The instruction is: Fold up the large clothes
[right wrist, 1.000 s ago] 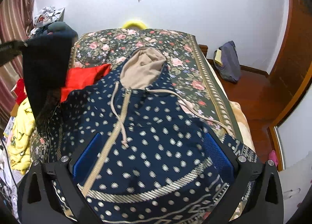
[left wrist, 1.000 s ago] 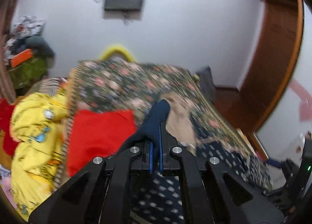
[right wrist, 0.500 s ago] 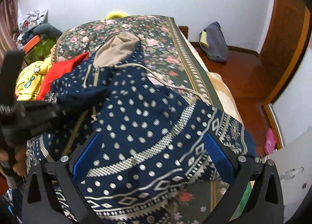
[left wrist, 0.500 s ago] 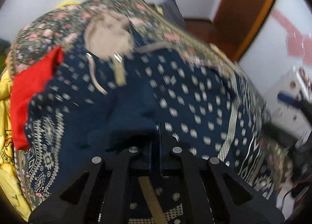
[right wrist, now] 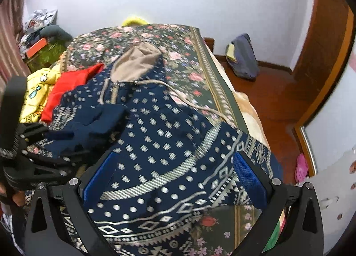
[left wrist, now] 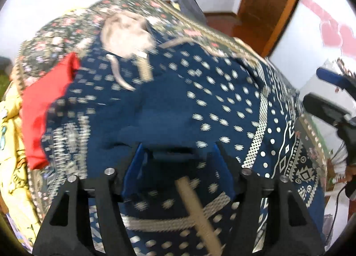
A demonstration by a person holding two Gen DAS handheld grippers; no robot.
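A navy hooded jacket [right wrist: 164, 135] with white dots, a patterned hem and a tan hood [right wrist: 135, 62] lies front-up on the floral bed [right wrist: 189, 55]; it also shows in the left wrist view [left wrist: 200, 100]. Its left sleeve [right wrist: 95, 120] lies folded across the chest. My left gripper [left wrist: 178, 151] is open, its blue pads either side of the sleeve cuff [left wrist: 151, 129] on the jacket. My right gripper [right wrist: 173, 167] is open and empty above the jacket's right hem; the left gripper shows at that view's left edge [right wrist: 33, 155].
A red garment [right wrist: 69, 89] and a yellow printed one [right wrist: 35, 93] lie at the bed's left side. A grey bag [right wrist: 242, 57] stands on the wooden floor beyond the bed's right edge. A wooden door frame [right wrist: 322, 66] is at the right.
My left gripper carried the sleeve down across the jacket's chest, then opened and let it go. My right gripper stayed open and shifted right, over the hem.
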